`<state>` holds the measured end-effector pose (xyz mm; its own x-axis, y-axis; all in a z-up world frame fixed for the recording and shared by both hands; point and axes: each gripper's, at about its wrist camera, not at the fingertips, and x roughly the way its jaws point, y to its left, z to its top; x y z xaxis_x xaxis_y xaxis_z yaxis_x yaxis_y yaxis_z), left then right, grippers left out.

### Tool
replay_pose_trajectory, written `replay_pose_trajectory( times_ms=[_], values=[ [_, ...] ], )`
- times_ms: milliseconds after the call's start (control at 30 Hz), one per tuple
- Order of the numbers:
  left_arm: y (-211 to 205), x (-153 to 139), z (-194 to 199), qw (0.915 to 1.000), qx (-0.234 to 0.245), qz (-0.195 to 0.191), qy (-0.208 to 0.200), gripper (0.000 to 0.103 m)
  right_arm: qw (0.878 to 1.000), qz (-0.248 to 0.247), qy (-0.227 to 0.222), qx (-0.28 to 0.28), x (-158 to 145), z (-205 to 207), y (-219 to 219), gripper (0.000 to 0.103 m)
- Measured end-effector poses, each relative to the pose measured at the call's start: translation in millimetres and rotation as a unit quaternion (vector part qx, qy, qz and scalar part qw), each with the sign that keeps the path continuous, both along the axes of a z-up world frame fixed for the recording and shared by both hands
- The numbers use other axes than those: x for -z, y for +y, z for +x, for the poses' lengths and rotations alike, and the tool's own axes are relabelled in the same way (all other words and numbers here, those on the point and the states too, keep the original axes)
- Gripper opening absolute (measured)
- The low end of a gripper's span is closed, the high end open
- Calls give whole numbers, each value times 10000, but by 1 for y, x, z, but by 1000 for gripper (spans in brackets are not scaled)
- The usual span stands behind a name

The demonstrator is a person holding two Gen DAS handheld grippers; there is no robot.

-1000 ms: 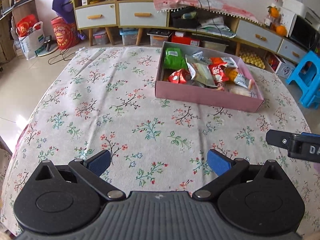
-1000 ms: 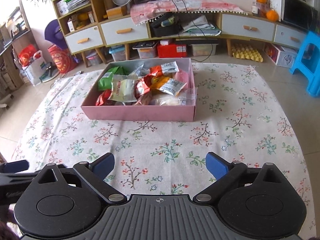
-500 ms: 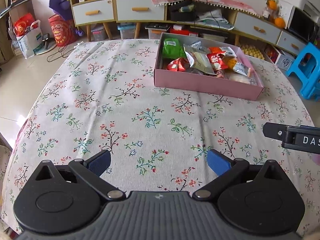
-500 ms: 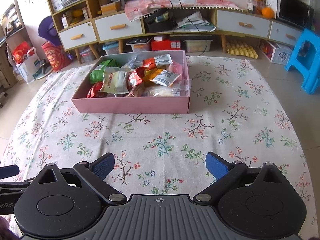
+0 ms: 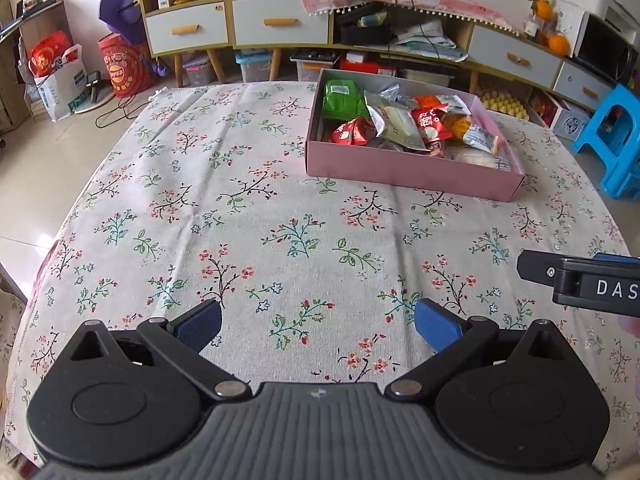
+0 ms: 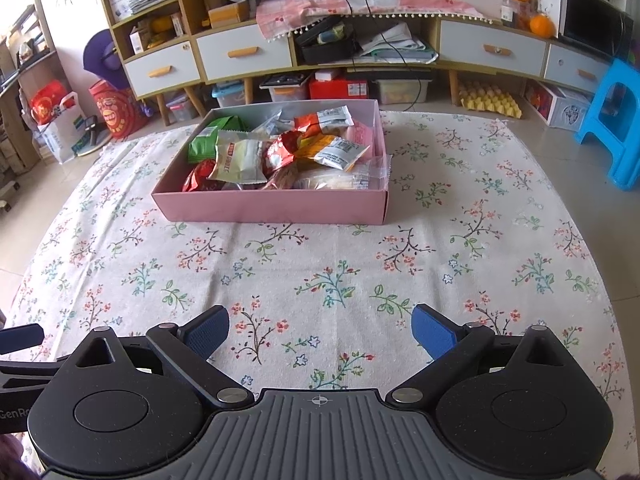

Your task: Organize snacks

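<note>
On the flowered cloth of the surface (image 6: 460,240), toward its far side, sits the pink box (image 6: 276,208) with all the snacks I can see heaped inside it: a green packet (image 6: 208,138) at the back left corner, a pale cream packet (image 6: 240,160) leaning over a red one (image 6: 280,152), and a white-labelled orange packet (image 6: 338,152) lying on top toward the right. No snack lies loose on the cloth in either view, so I judge the gathering done, or nearly so, with only tidying inside the box left. I hold my right tool (image 6: 320,330) low over the near edge, well apart from the box, its blue pads spread wide with nothing between them; my left tool (image 5: 318,322) is just the same, wide and empty, hovering over bare cloth. From the left view the box (image 5: 408,170) lies ahead and to the right, and the black body of my right tool (image 5: 580,280) shows at the right edge, so the two are side by side. I keep them back and open like this because nothing needs carrying now, and from here both cameras take in the whole box. The packets are piled loosely and overlap, a clear wrapper (image 6: 380,170) standing above the near right rim, so any reach in would call for care not to drag a neighbour out.
</note>
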<state>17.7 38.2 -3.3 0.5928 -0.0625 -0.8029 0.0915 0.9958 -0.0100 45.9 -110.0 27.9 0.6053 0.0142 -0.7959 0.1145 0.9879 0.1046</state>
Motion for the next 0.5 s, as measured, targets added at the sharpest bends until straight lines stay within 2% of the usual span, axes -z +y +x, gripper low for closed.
replay_pose_trajectory(
  times_ms=[500],
  values=[
    [-1, -3, -2, 10000, -16, -23, -6, 103, 10000, -10, -15, -56, 0, -2, 6, 99]
  ],
)
